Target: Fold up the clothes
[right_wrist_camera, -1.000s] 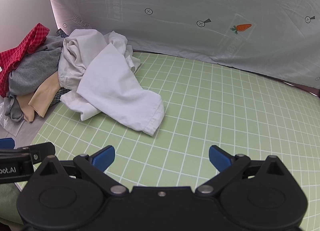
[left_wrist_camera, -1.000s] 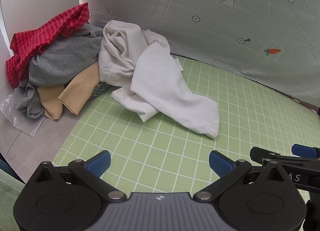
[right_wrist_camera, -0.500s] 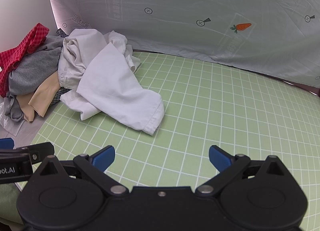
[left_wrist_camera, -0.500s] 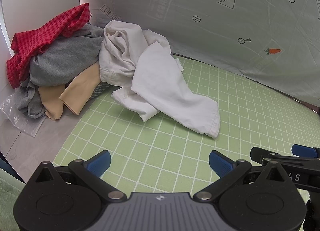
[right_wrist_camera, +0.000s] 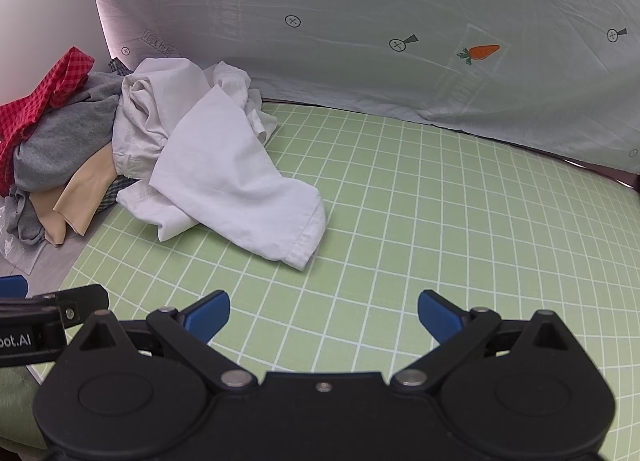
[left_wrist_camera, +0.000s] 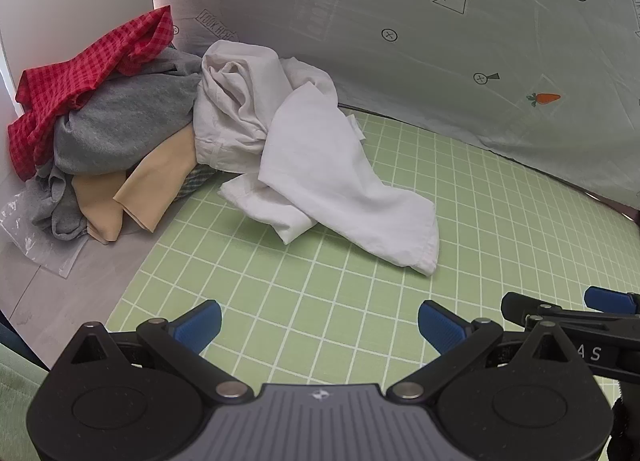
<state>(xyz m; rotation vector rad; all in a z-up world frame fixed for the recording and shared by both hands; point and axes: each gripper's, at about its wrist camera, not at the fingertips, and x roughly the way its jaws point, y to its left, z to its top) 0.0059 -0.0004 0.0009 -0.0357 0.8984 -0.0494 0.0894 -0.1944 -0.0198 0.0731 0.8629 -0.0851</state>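
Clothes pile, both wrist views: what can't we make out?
- Checked dark garment: left view shows only a sliver, under the beige cloth and white shirt.
- Grey garment: type unclear, buried beneath the red checked cloth in the right view.
- Right gripper: cut off by the left view's edge.

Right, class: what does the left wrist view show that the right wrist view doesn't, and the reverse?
Only the left wrist view shows the red checked cloth whole. Only the right wrist view shows the green grid mat stretching far right of the clothes. Both show the crumpled white shirt, the grey sweatshirt, and an open hand-held gripper: left, right.
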